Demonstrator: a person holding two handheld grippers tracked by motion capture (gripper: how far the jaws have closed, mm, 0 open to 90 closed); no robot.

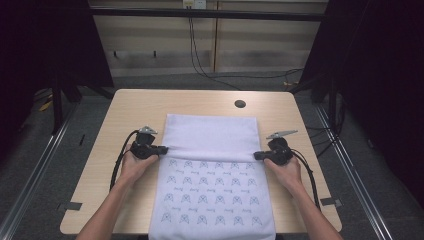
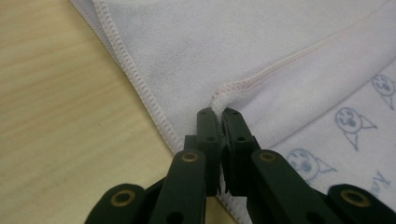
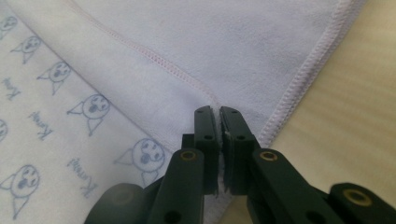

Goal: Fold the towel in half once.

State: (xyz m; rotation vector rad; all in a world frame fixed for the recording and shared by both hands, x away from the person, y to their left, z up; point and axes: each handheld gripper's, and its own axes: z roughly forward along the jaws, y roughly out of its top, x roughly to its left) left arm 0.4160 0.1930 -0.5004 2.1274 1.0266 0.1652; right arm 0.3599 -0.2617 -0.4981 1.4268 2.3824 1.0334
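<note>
A pale wooden table (image 1: pixel 135 107) stood between dark curtains, with grey floor and a light panelled wall behind it, cables trailing down that wall. A white towel (image 1: pixel 212 132) lay along the middle of the table, its near end hanging over the near edge and its far part folded back toward the person, so that a plain band covered the far half and rows of small blue cat-face prints (image 1: pixel 210 192) showed on the near half. A dark round hole (image 1: pixel 240 104) sat in the tabletop near the far edge, just beyond the towel.

From above, the left gripper (image 1: pixel 161 149) met the towel's left side and the right gripper (image 1: pixel 258 155) its right side, both at the line where the folded layer ended, each held in a hand with a black cable looping back toward the near edge.

The left gripper view added the detail: the left gripper (image 2: pixel 219 114) was clamped tight on the stitched hem corner of the folded layer, a tuft of cloth bunched between its tips, bare wood to one side and the print to the other. The right gripper view showed the right gripper (image 3: pixel 216 112) likewise pinched on the towel (image 3: pixel 224 42) where two hems met, the pink-stitched edge (image 3: pixel 308 60) running beside the tabletop.
</note>
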